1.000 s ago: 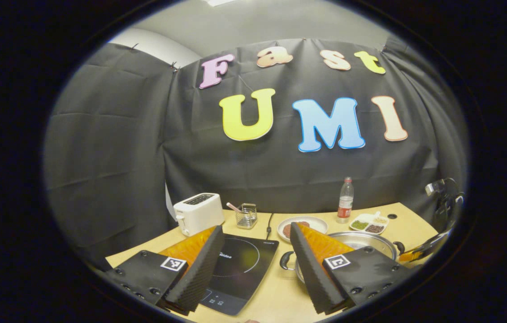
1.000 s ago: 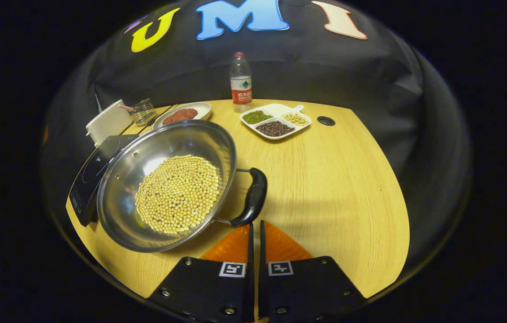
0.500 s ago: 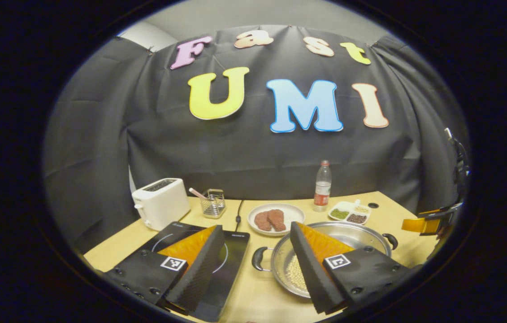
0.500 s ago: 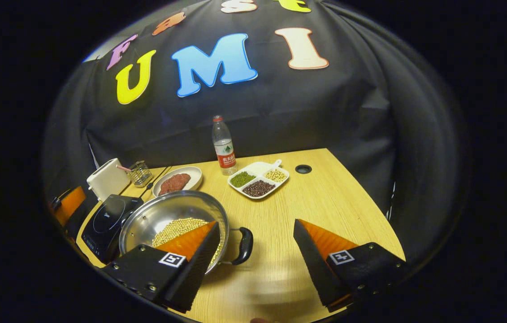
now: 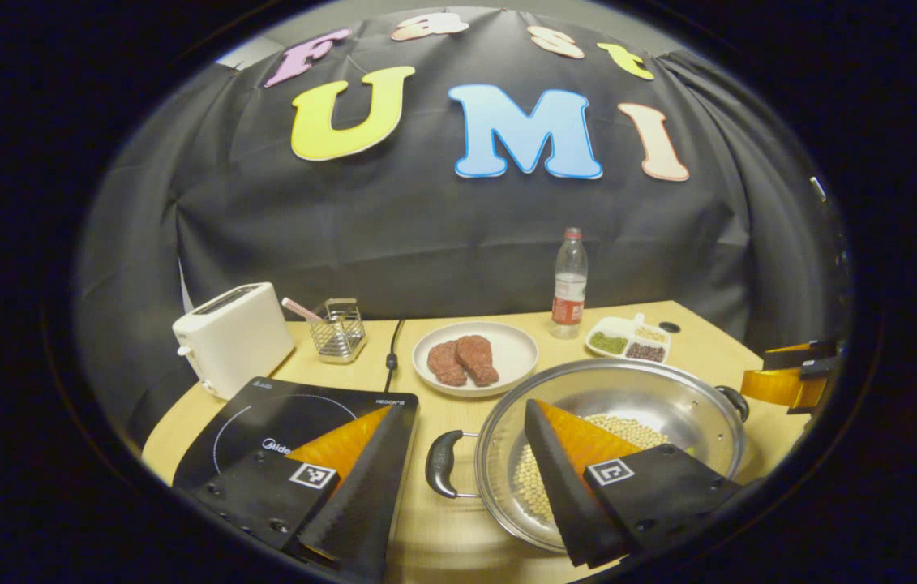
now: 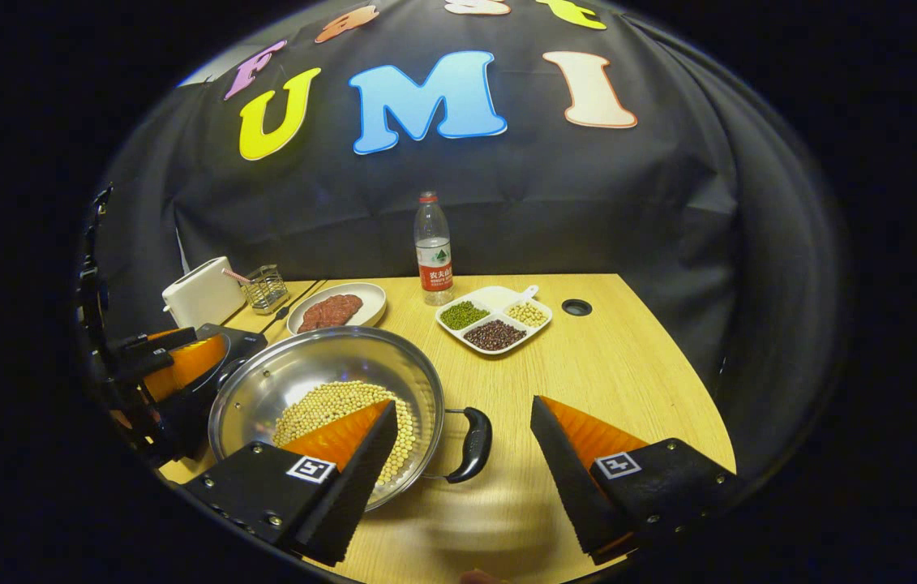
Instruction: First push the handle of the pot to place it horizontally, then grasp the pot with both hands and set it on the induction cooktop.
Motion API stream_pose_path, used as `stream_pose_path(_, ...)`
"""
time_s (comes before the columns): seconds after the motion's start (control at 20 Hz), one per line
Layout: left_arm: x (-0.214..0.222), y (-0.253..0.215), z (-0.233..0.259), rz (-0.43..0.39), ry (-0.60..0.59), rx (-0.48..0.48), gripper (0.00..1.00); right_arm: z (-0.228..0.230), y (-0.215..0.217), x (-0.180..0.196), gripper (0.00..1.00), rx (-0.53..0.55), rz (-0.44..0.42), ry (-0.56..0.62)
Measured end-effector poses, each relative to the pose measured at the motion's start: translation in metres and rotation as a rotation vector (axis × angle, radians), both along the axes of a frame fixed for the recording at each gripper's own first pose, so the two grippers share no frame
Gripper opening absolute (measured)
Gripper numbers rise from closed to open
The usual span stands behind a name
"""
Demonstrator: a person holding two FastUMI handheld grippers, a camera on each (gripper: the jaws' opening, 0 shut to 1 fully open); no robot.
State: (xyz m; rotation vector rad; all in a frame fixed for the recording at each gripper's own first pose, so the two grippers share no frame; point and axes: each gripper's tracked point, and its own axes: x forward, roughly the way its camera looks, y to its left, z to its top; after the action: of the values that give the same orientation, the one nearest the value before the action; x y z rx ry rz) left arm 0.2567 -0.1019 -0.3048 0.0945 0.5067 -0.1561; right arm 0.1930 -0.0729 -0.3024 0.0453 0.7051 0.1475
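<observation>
A steel pot [image 5: 669, 397] holding soybeans [image 5: 628, 430] sits on the wooden table, right of the black induction cooktop [image 5: 263, 418]. Its two black handles point sideways: one [image 5: 442, 464] towards the cooktop, the other [image 6: 470, 444] away from it. My left gripper [image 5: 464, 408] is open, and the cooktop-side handle lies in the gap between its fingers, untouched. My right gripper [image 6: 464, 404] is open too, its fingers standing either side of the far handle. Each gripper also appears beyond the pot in the other's view: the right one [image 5: 786, 377] and the left one [image 6: 174, 365].
Behind the cooktop stand a white toaster [image 5: 231, 337] and a wire holder [image 5: 338, 328]. A plate [image 5: 515, 349] of meat, a water bottle [image 5: 569, 284] and a divided dish [image 6: 499, 296] of beans line the back. Bare table [image 6: 628, 365] lies right of the pot.
My right gripper went from shut beside the pot's handle to open, with that handle between its fingers. My left gripper moved in on the other handle.
</observation>
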Motion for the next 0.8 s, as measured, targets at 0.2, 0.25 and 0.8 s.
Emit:
stream_pose_path(0.2,0.012,-0.003,-0.03,-0.026,0.061,0.01,0.97,-0.014,0.003,0.004,1.0,-0.019,0.012,0.021)
stream_pose_path(0.25,0.013,-0.004,-0.037,-0.029,0.079,0.01,0.97,-0.018,0.004,0.004,1.0,-0.021,0.01,0.028)
stream_pose_path(0.8,0.015,0.001,-0.081,0.012,0.189,0.047,0.86,-0.062,0.009,0.007,0.99,-0.012,-0.013,0.152)
